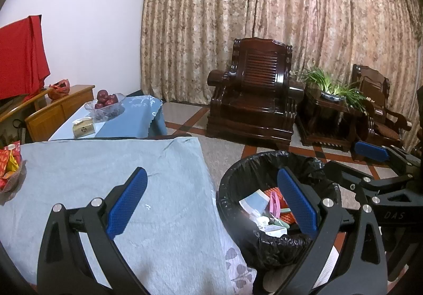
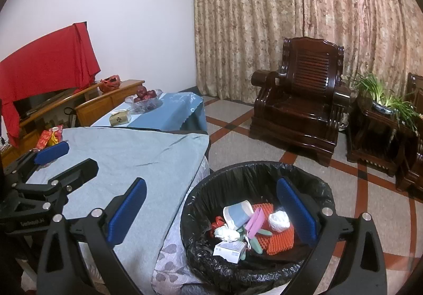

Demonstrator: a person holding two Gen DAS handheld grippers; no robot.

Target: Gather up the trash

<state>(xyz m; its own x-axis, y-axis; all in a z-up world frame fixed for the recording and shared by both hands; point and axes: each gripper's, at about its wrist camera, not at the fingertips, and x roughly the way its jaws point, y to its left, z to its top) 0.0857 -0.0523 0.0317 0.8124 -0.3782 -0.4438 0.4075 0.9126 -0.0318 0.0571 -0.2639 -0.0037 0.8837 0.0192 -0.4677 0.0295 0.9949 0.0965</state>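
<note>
From the left wrist view, the left gripper (image 1: 211, 201) has its fingers (image 1: 127, 201) spread wide with nothing between them, one over the grey-blue cloth on the counter (image 1: 92, 171) and the other over the trash bin (image 1: 232, 186). The bin, lined with a black bag, stands on the floor just beside the counter's right edge; inside lie a pale blue cup (image 1: 255, 201), a pink wrapper (image 1: 275, 202), orange foam netting (image 1: 272, 193) and crumpled white paper (image 1: 264, 223). The right gripper (image 1: 370, 163) shows at the right edge, beyond the bin, its fingers likewise parted. At the counter's far left edge sits a dish of red and yellow packets (image 1: 10, 171). From the right wrist view, the right gripper (image 2: 211, 209) is released too, empty, straddling the counter's right edge and the bin (image 2: 201, 205). Here the bin's contents are plainer: the cup (image 2: 238, 213), the pink wrapper (image 2: 255, 222), the orange netting (image 2: 280, 240), a white wad (image 2: 279, 219), a small white box (image 2: 228, 248). The left gripper (image 2: 66, 159) reaches in from the left over the cloth, fingers apart.
</note>
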